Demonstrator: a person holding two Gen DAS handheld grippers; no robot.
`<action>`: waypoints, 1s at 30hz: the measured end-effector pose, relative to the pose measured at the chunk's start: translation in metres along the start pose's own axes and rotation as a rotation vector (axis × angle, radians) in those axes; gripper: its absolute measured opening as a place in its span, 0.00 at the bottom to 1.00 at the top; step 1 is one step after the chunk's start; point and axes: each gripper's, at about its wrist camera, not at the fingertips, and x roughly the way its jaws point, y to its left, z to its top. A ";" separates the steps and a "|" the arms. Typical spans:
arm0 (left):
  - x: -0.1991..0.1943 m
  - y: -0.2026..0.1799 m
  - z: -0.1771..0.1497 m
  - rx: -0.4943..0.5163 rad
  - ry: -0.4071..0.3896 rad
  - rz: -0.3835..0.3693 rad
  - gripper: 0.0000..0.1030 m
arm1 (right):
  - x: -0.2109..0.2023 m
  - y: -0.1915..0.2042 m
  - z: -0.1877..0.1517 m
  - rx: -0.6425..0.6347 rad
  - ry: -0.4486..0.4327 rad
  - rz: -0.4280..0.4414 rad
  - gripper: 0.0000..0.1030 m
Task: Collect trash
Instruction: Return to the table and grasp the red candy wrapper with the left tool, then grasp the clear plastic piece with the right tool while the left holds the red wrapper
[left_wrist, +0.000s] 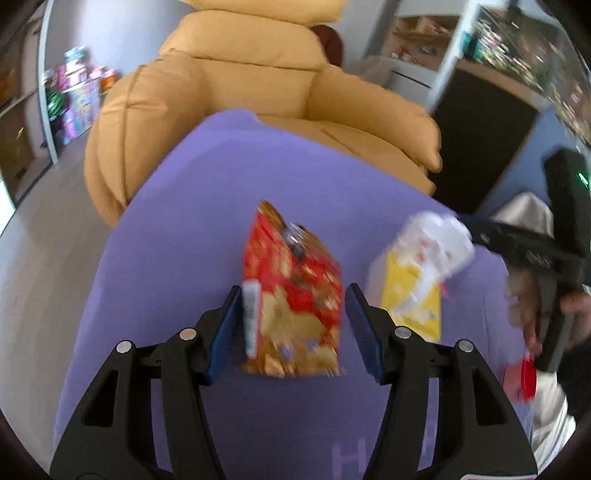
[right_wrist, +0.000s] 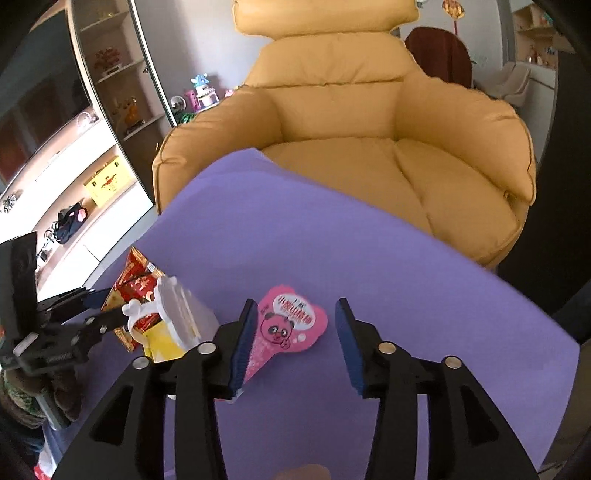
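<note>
A red and gold snack bag lies on the purple mat. My left gripper is open, its blue pads on either side of the bag. A yellow and white wrapper lies to its right. In the right wrist view my right gripper is open around a pink panda wrapper on the mat. The left gripper, the red bag and the yellow and white wrapper show at the left.
A tan leather armchair stands just behind the mat. Shelves with toys and boxes line the left wall. A small red item lies at the mat's right edge, below the right gripper's body.
</note>
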 end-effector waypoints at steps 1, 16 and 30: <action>0.003 0.003 0.002 -0.031 0.001 0.002 0.45 | -0.002 -0.001 0.000 0.004 -0.001 0.003 0.47; -0.056 0.002 -0.029 -0.197 -0.091 -0.044 0.11 | 0.004 -0.007 -0.010 0.054 0.027 0.008 0.48; -0.090 -0.021 -0.092 -0.151 -0.089 0.005 0.11 | 0.053 0.015 -0.009 -0.021 0.140 -0.112 0.49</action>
